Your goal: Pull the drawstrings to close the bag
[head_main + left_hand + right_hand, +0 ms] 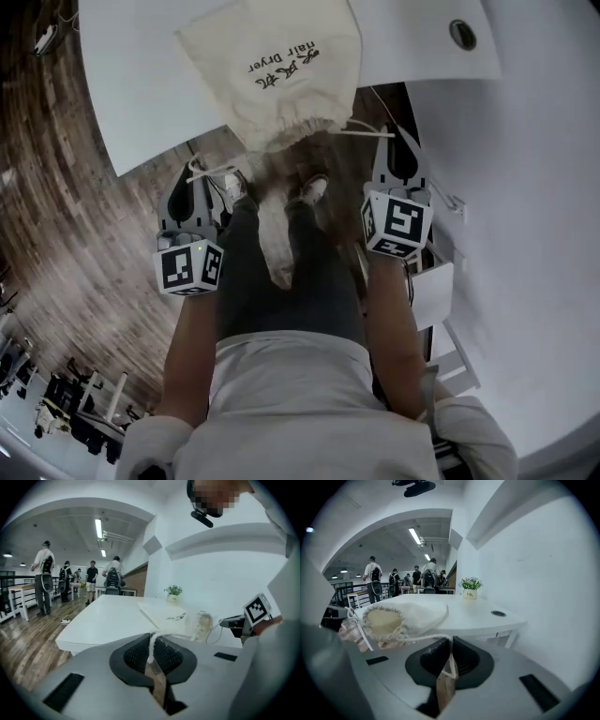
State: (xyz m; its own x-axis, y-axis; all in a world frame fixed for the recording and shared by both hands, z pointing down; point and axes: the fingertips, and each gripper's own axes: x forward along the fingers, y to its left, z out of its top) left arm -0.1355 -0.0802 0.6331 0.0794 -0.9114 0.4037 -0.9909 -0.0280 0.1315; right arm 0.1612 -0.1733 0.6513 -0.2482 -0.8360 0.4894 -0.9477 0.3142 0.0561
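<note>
Left gripper (152, 643) and right gripper (449, 648) are each clenched on a drawstring (423, 637). The bag (272, 75) lies on the table (150, 84), its half-gathered mouth at the near edge. This looks like the pulling step; next, draw the cords outward until the mouth cinches.

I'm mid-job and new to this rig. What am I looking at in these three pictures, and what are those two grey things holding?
No robot arm here: a person holds a grey two-jaw claw in each hand. The top-down picture comes from a camera on the person's head; the left claw shows at its left, the right claw at its right. The other two pictures come from cameras riding on each claw, looking along its jaws. On the white table lies a cream cloth drawstring bag, its gathered mouth towards the person. Each claw is shut on one white drawstring: the left cord, the right cord.
</note>
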